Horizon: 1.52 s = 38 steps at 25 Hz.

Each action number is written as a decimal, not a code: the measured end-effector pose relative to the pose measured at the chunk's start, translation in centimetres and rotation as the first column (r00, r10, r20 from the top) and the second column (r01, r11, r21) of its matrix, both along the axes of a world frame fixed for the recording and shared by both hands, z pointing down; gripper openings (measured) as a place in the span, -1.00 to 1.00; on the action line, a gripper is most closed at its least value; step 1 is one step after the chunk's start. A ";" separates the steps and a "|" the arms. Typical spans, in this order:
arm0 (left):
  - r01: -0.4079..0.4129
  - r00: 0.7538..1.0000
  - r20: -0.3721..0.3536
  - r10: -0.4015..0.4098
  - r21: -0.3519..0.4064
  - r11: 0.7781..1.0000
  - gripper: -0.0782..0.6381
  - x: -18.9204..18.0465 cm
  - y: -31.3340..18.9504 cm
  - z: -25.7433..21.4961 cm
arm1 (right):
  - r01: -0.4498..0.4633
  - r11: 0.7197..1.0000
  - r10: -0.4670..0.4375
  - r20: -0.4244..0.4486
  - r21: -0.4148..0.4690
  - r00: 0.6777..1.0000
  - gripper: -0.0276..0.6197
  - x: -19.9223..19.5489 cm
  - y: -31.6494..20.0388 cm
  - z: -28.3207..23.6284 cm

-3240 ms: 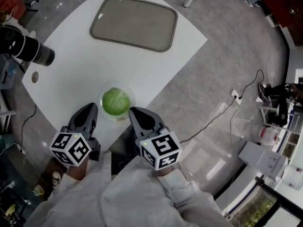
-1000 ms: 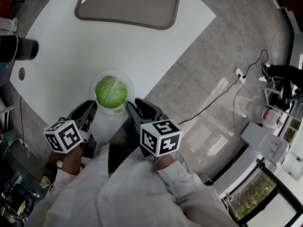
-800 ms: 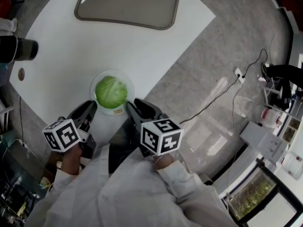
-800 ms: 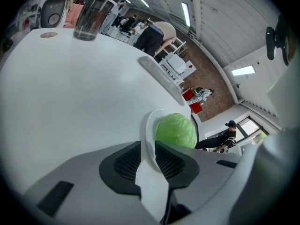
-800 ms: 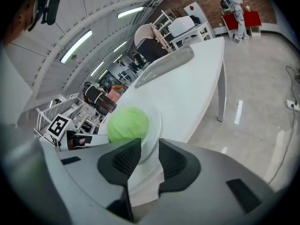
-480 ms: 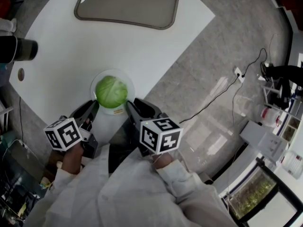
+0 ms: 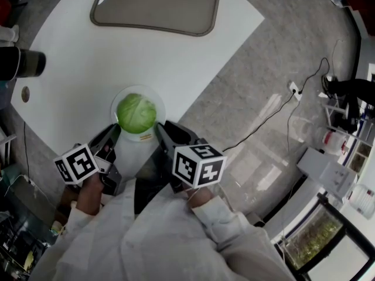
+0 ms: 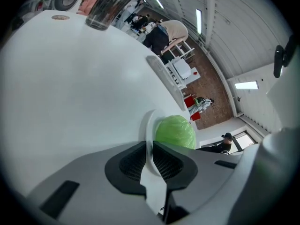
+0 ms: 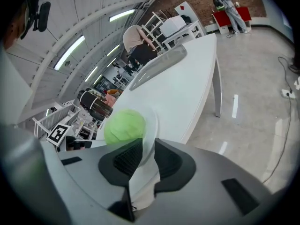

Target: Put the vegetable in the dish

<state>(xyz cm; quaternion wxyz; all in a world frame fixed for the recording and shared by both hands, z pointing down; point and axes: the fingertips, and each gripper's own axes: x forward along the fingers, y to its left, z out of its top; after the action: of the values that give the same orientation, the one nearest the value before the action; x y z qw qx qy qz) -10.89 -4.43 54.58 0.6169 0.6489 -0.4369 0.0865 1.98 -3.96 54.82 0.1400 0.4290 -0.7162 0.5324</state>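
Head view shows the cabbage [image 7: 136, 113] resting in a small white plate [image 7: 157, 105] at the near edge of the table [image 7: 82, 57]. A grey tray [image 7: 155, 7] lies empty at the far side, well apart from the plate.

Left gripper view: the left gripper [image 8: 149, 153] has its jaws pressed almost together, with the left rim of the plate pinched between them. Right gripper view: the right gripper [image 9: 146, 156] is in the same condition, its jaws clamped on the right rim of the plate. The cabbage lies just beyond both sets of jaws and neither touches it.

Task status: if the white plate is the dish named in the task, the vegetable is already in place and only release remains. If the grey tray is meant, which the two-sided grip on the plate suggests, the transfer is not yet done. In that case the plate must be carried to the far side and the cabbage tipped or set into the tray. Whether the plate is raised off the table cannot be confirmed from these views.
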 end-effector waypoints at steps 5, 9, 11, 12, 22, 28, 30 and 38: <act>0.001 1.000 -0.002 -0.001 0.006 1.000 -0.64 0.0 0.0 0.0 | -0.025 1.000 0.025 -0.001 0.002 1.000 -0.71 0.2 -0.1 0.1; 0.059 0.998 -0.022 -0.059 -0.007 0.998 -0.66 -0.3 -0.1 0.1 | -0.053 0.999 0.053 0.035 0.001 0.998 -0.73 0.2 -0.2 0.1; 0.058 0.998 -0.012 -0.058 -0.004 0.998 -0.66 -0.3 -0.1 0.1 | -0.059 0.998 0.059 0.043 0.000 0.997 -0.74 0.2 -0.3 0.2; 0.059 0.998 -0.017 -0.059 -0.005 0.998 -0.66 -0.3 0.0 0.1 | -0.055 0.998 0.055 0.038 0.008 0.998 -0.74 0.3 -0.3 0.1; -0.023 0.999 0.028 0.021 0.041 0.999 -0.66 0.2 0.2 -0.4 | -0.010 1.000 0.010 -0.023 0.026 1.000 -0.75 0.5 0.0 0.1; -0.034 0.999 0.034 0.032 0.048 0.998 -0.66 0.2 0.1 -0.8 | -0.025 0.999 0.026 -0.020 0.029 0.999 -0.76 0.6 -0.1 -0.6; -0.040 0.999 0.037 0.038 0.053 0.998 -0.66 0.4 -0.2 -1.2 | -0.028 0.999 0.029 -0.019 0.027 0.999 -0.76 0.7 -0.2 -1.0; -0.106 0.993 0.064 0.100 0.096 0.990 -0.66 0.6 -0.1 -2.8 | -0.053 0.998 0.055 -0.033 0.045 0.998 -0.76 1.0 -0.2 -2.6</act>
<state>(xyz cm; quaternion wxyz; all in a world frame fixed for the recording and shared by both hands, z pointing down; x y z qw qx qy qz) -10.32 -4.54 51.79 0.5654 0.6975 -0.4248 0.1156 2.95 -4.14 52.17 0.1281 0.4602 -0.7134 0.5127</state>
